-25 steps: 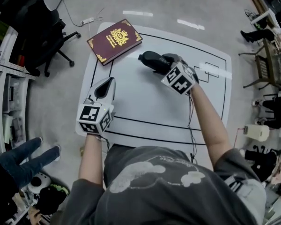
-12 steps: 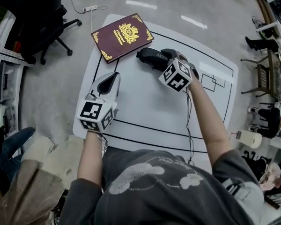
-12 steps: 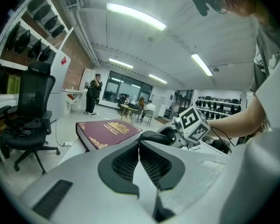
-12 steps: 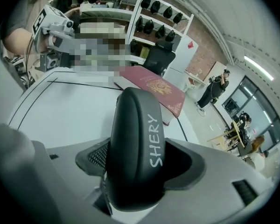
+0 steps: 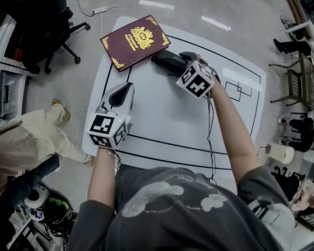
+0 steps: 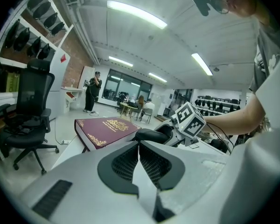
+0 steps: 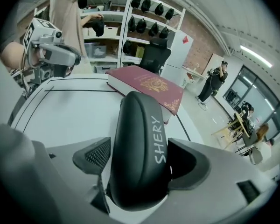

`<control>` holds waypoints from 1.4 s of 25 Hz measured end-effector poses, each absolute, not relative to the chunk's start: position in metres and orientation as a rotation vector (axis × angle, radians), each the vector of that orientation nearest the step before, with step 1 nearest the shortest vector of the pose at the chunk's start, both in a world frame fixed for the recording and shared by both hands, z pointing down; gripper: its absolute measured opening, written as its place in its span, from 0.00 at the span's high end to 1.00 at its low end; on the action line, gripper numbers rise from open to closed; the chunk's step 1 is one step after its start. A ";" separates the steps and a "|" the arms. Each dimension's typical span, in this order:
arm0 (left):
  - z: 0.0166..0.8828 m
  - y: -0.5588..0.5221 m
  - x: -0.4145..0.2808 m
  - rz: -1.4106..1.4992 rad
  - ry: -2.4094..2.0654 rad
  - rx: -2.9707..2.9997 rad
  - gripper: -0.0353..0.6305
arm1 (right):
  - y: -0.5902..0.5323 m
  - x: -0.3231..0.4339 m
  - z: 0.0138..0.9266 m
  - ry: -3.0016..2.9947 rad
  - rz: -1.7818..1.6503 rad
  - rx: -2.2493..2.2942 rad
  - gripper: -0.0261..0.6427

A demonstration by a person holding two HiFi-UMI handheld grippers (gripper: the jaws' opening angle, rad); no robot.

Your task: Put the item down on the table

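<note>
A black case [image 7: 140, 125] lettered SHERY lies between the jaws of my right gripper [image 7: 140, 160]. Those jaws are opening: the right pad still touches the case and the left pad [image 7: 95, 157] stands just off it. In the head view the case [image 5: 161, 60] and right gripper [image 5: 179, 66] are low over the white table [image 5: 167, 119], right beside a maroon book [image 5: 135, 42]. Whether the case rests on the table I cannot tell. My left gripper [image 5: 120, 94] hovers at the table's left, shut and empty, pointing at the book [image 6: 107, 127].
Black lines are drawn on the table top. An office chair [image 5: 52, 41] stands off the far left corner. A person in beige [image 5: 26, 140] is on the floor to the left. Shelves with dark items [image 7: 144, 17] stand beyond the book.
The right gripper and the case have shifted a little left, closer to the book. A person in beige has come in at the left. The left gripper has stayed put.
</note>
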State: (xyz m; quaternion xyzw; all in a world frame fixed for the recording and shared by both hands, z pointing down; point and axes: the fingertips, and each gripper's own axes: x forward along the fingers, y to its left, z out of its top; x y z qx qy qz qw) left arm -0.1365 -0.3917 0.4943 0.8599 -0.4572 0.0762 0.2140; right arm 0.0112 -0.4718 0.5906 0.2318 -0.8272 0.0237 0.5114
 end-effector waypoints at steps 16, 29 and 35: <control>0.450 -0.350 -0.124 0.222 -1.323 2.454 0.94 | -0.446 0.036 0.515 -2.186 0.072 0.822 0.36; 0.389 -0.257 -0.084 0.143 -1.424 2.529 0.94 | -0.336 0.073 0.455 -2.305 0.059 0.897 0.63; 0.392 -0.196 -0.069 0.131 -1.448 2.495 0.94 | -0.281 0.090 0.456 -2.338 0.092 0.985 0.92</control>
